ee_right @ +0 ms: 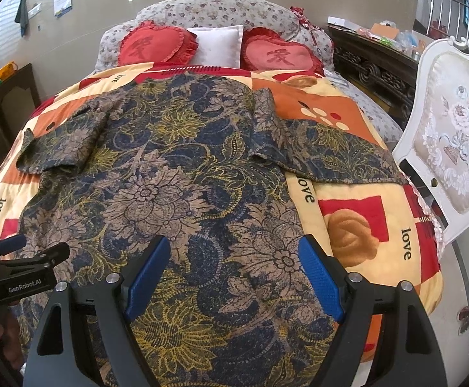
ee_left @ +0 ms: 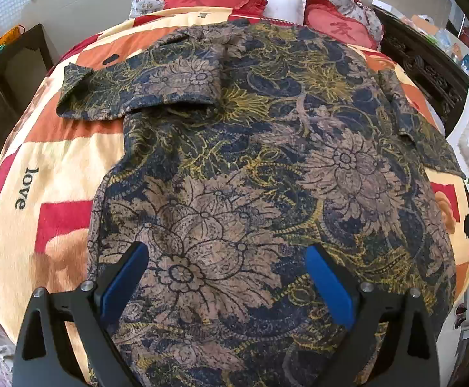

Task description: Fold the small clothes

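Observation:
A short-sleeved shirt (ee_left: 250, 167) (ee_right: 176, 187) with a dark blue, tan and yellow flower print lies spread flat on the bed, collar toward the pillows. Its left sleeve (ee_left: 131, 93) (ee_right: 63, 145) sticks out sideways with a crease; its right sleeve (ee_right: 327, 154) (ee_left: 427, 135) lies out to the right. My left gripper (ee_left: 228, 258) hovers open over the lower hem area, nothing between its blue pads. My right gripper (ee_right: 234, 251) is open too, above the hem's right part. The left gripper's body (ee_right: 18, 258) shows at the right wrist view's left edge.
The bed carries a patchwork blanket (ee_right: 363, 232) in orange, red and cream with "love" lettering. Two red heart cushions (ee_right: 157, 46) (ee_right: 279, 53) and a white pillow (ee_right: 218, 45) lie at the head. A white ornate chair (ee_right: 453, 135) stands right of the bed, dark wooden furniture (ee_left: 12, 74) left.

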A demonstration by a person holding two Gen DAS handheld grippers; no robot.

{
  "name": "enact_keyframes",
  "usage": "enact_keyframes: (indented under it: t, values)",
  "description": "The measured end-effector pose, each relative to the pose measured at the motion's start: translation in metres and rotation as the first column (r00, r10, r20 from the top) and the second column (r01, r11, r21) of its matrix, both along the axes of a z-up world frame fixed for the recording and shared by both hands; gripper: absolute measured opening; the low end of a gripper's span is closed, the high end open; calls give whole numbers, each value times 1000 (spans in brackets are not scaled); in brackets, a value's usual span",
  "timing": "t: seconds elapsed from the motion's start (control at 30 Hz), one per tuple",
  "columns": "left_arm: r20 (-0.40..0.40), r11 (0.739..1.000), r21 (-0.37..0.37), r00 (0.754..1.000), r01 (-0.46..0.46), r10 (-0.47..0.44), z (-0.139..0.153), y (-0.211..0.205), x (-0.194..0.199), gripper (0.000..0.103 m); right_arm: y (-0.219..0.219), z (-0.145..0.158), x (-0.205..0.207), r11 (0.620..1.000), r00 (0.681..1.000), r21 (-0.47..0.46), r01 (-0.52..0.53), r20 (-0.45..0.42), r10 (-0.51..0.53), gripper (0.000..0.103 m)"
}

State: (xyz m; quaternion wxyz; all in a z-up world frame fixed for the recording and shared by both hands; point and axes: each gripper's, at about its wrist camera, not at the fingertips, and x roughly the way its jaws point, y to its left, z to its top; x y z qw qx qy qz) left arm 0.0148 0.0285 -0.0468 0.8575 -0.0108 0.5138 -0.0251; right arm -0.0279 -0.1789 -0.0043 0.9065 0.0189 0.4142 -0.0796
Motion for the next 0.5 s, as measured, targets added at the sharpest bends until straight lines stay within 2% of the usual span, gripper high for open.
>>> enact_keyframes:
  t: [0.5]
  values:
    - [7, 1000, 30, 1000, -3, 2, -4, -3, 12, 100, -6, 0, 12, 1000, 1000, -3, 0, 10, 0, 89]
